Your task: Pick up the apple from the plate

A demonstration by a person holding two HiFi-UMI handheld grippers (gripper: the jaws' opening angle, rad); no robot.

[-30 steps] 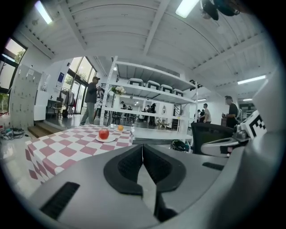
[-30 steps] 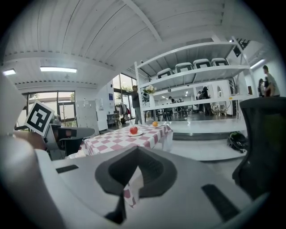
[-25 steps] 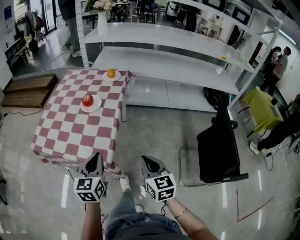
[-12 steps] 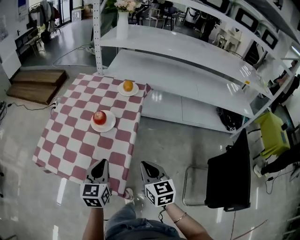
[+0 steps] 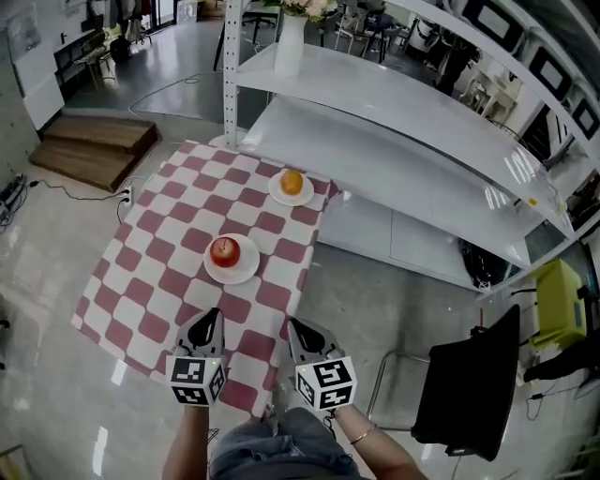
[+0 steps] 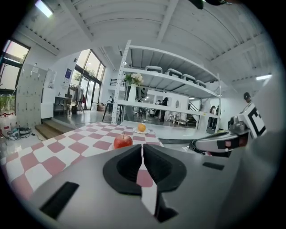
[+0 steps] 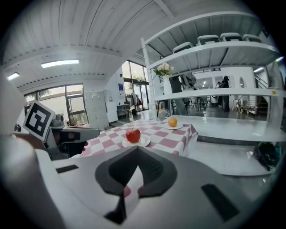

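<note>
Tablecloth (image 5: 159, 272) red-white checked, white shelving (image 5: 375, 131) behind; L gripper (image 5: 208, 319), R gripper (image 5: 302, 328) pressed together.

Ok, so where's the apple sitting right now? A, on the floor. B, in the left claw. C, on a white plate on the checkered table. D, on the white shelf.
C: the apple rests on the white plate, which sits on the checkered table.

flowers (image 5: 305, 6) in the vase (image 5: 289, 42) cut off at top edge, forearms (image 5: 188, 442) at bottom
</note>
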